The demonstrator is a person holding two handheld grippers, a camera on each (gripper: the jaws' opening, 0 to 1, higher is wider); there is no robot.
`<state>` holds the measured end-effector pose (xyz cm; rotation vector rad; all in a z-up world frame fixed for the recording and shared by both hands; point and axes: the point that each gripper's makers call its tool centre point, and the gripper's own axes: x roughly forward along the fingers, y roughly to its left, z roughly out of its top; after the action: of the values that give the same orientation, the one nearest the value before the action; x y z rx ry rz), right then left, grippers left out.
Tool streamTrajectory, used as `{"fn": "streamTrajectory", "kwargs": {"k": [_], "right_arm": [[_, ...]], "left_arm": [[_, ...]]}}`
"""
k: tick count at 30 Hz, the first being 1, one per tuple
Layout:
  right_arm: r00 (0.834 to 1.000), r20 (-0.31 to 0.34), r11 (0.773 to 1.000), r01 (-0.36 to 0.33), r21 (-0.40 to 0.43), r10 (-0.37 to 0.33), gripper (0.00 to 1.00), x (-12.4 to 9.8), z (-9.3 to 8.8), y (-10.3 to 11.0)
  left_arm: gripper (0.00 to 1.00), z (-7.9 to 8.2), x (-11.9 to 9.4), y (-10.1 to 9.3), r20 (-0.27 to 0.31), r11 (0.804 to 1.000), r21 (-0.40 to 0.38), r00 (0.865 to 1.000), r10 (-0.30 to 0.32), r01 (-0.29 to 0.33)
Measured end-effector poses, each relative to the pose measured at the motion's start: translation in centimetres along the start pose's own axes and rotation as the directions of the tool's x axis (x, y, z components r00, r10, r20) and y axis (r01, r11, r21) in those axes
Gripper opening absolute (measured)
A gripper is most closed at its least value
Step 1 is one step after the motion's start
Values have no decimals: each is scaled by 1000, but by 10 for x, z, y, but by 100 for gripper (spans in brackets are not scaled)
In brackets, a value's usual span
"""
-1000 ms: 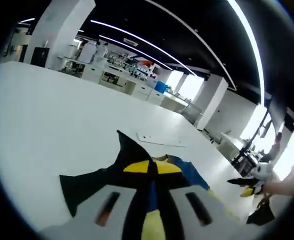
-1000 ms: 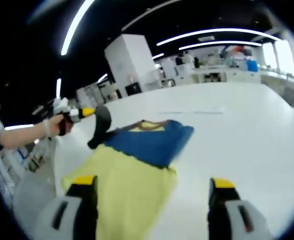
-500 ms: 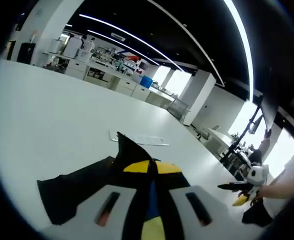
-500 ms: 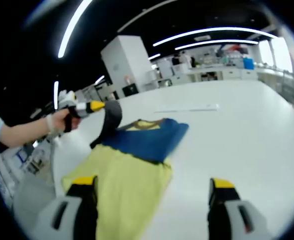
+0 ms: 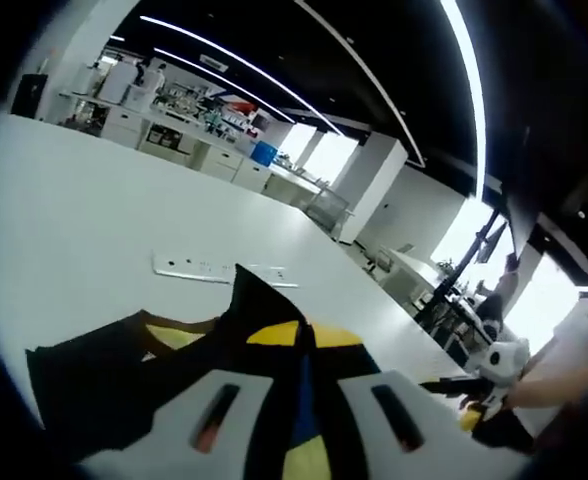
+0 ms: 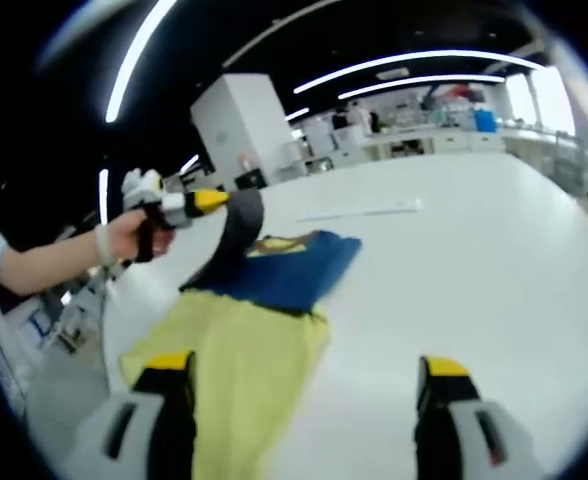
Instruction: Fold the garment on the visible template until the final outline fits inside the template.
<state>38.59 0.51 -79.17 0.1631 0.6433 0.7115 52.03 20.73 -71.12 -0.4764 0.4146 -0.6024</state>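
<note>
The garment lies flat on the white table: yellow lower body, blue chest, black sleeves. My left gripper, held in a person's hand, is shut on one black sleeve and holds it raised above the garment's left edge. In the left gripper view the sleeve hangs from the closed yellow-tipped left gripper and spreads to the left. My right gripper stands open over the yellow hem, holding nothing. The right gripper also shows at the right of the left gripper view.
A thin pale strip lies on the table beyond the garment's collar, and the same strip shows in the left gripper view. Counters, equipment and white pillars stand far behind. A person in white stands at the table's edge.
The left gripper has lifted the black sleeve higher and swung it further over the garment. The right gripper stays open in place.
</note>
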Motion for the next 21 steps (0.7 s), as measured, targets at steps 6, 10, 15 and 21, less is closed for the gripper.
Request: {"fn": "streamTrajectory", "kwargs": {"k": [6,10,15,21], "right_arm": [[1000,0,1000,13,12,-13,91,-4,-2,-9],[1000,3,999,22,23,-22,91,-4,-4,-10],[1000,-4,999,28,28,-28,91,-4,-9,-14],[999,-3,999,33,41,-33,91,-5,-11,-16]], "left_arm": [[0,-15,24,-16,-19,999,-21,999,-36,36],[0,-28,37,-34,-44,997,-26,996,-80,78],[0,-50,49,-47,-92,994,-17,990,-105,104],[0,-83,56,-61,-172,991,-1,976,-133,135]]}}
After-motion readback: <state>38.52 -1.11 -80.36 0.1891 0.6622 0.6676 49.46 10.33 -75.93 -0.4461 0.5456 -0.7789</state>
